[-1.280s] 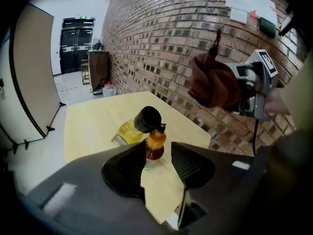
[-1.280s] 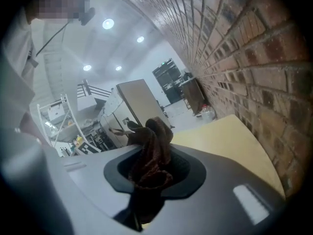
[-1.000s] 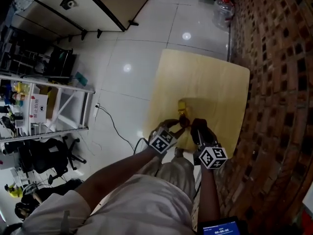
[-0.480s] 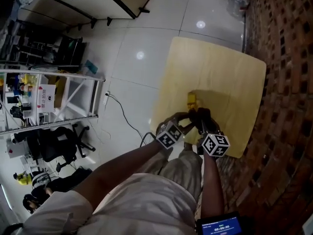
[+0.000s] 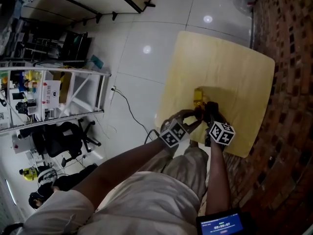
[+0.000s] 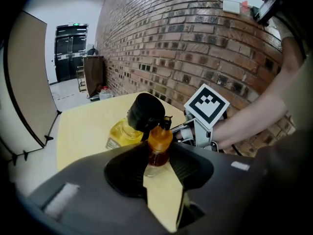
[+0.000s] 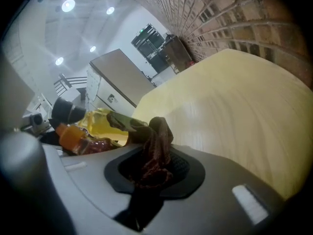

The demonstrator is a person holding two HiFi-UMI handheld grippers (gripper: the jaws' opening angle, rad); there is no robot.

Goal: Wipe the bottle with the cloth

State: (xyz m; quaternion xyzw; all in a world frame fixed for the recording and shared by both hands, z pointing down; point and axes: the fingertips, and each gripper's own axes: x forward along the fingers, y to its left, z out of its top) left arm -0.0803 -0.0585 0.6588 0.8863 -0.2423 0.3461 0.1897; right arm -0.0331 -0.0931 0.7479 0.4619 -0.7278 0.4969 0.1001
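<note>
My left gripper [image 6: 157,156] is shut on a small bottle [image 6: 159,141] with an orange cap and red-brown liquid, which stands upright on the wooden table [image 5: 234,67]. Its jaws have just been closing on that bottle. Close behind it is a yellow bottle [image 6: 121,132] with a black cap [image 6: 145,112], also visible as a yellow bottle [image 5: 198,95] in the head view. My right gripper [image 7: 154,169] is shut on a dark red-brown cloth [image 7: 156,142], whose free end hangs toward the bottles [image 7: 93,126]. In the head view both the left gripper [image 5: 194,117] and the right gripper [image 5: 210,110] sit at the table's near edge.
A brick wall [image 5: 288,82] runs along the table's right side. On the tiled floor to the left stand a white shelf rack [image 5: 54,89] and an office chair [image 5: 58,138], with a cable [image 5: 128,112] trailing near the table.
My right gripper has come down with the cloth, closer to the bottles. My left gripper stays in place at the small bottle. The head camera has shifted.
</note>
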